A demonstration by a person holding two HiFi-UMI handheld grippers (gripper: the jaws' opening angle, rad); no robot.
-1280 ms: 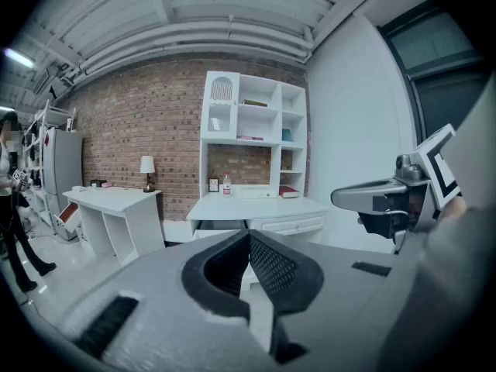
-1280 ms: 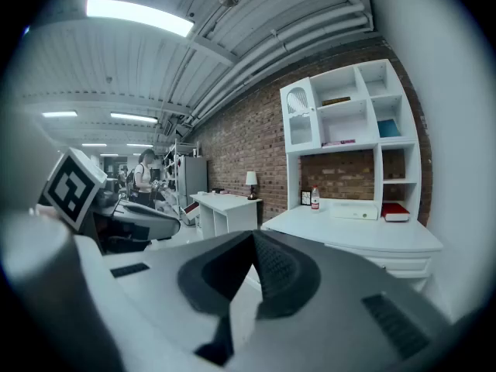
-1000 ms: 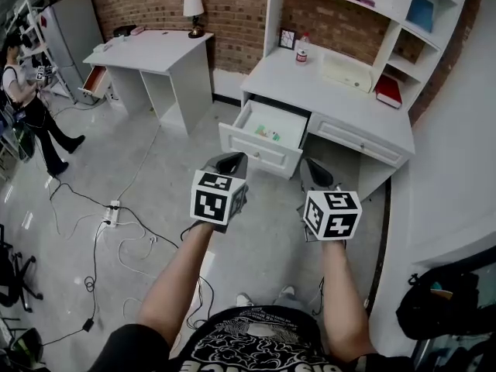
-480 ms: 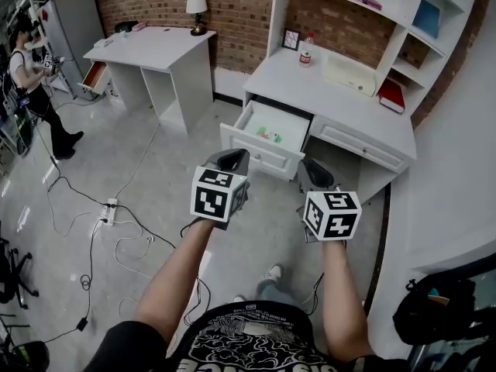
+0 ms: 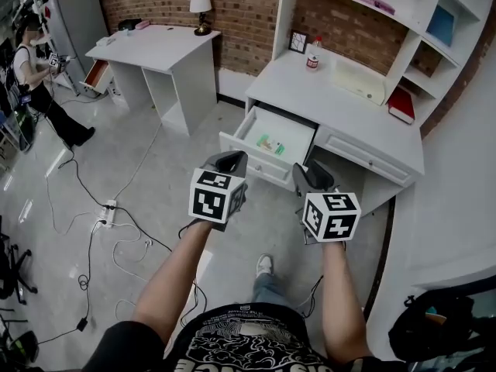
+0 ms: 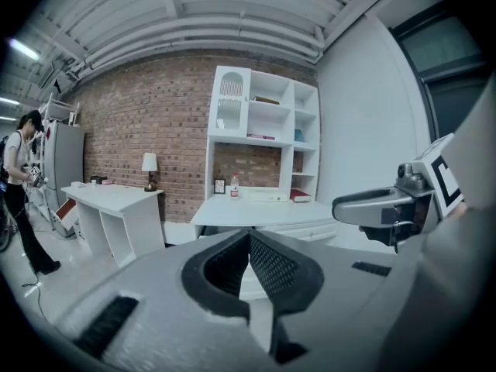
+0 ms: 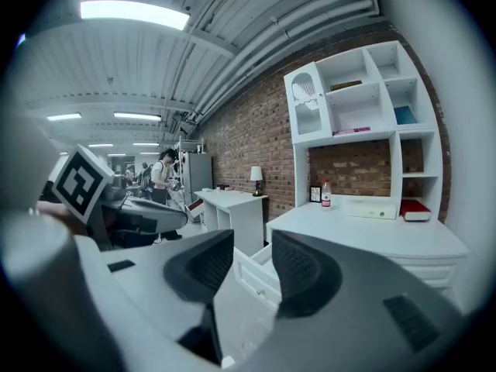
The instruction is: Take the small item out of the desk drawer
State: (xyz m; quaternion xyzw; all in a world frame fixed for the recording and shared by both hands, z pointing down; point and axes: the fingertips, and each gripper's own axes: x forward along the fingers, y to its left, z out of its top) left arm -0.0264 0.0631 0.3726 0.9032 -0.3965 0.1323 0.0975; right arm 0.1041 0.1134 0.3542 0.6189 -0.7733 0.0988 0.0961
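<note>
1. The big white desk (image 5: 341, 103) has a flat, smooth, hard top with shelves above it. It stands against a rough red brick wall (image 5: 240, 6).
2. The drawer (image 5: 260, 161) on the desk's left side is pulled open. It is shaped like a white box, and its floor is plain and smooth.
3. The left gripper (image 5: 228, 163) is squeezed closed with nothing in it. Its two dark, bumpy pads touch at the tips. It is up in the air, well apart from the drawer.
4. The right gripper (image 5: 311, 178) is opening its jaws. There is a gap between its pads and nothing sits in the gap. It is also well away from the drawer.
5. The small item (image 5: 271, 145) lies flat on the drawer floor, near the middle. It is green and white, and it is too small to tell what it is.
   - It looks thin and flat, a bit like a little packet or card.
   - I think it is very light and maybe a little bendy.
   - It may slide on the smooth floor when something touches it.
   - The best way to get it is probably from above, because the drawer walls block the sides.
   - A soft pinch across its two edges should hold it. A hard squeeze might crush it.
</note>
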